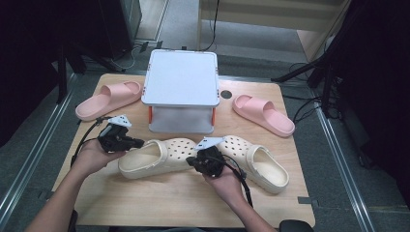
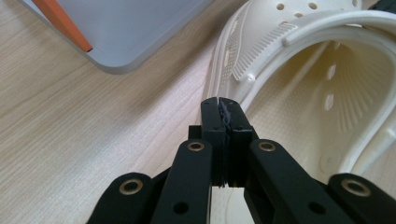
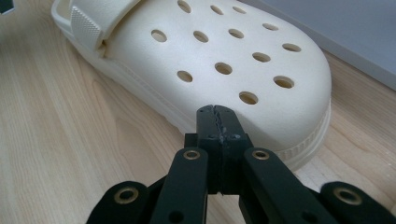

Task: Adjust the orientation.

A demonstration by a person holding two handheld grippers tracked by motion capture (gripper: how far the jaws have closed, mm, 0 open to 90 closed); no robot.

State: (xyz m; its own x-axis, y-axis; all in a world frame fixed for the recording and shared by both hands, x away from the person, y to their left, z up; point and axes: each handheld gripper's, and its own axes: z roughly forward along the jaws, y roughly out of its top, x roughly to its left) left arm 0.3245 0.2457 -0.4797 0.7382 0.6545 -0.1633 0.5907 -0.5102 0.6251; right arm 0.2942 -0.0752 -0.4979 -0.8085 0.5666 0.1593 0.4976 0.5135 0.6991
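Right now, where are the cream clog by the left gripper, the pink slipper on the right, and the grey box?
cream clog (image 1: 150, 162), high view, its heel opening.
pink slipper (image 1: 263, 114), high view, its strap.
grey box (image 1: 181, 77), high view, its lid.

2 clogs (image 1: 203, 157) lie before the box (image 1: 181, 79).

- Pink slide (image 1: 109, 99): far-left of the wood surface (image 1: 159, 198), toe angled twd the box.
- 2nd pink slide (image 1: 263, 114): far-right, lying diagonal, well apart from the 1st.
- Grey-white lidded box (image 1: 181, 89): centre back betw. the slides, orange clips at the front corners, lid on.
- Round dark hole (image 1: 225, 94) in the surface just right of the box.
- Black cables (image 1: 302, 108) on the floor, right side.
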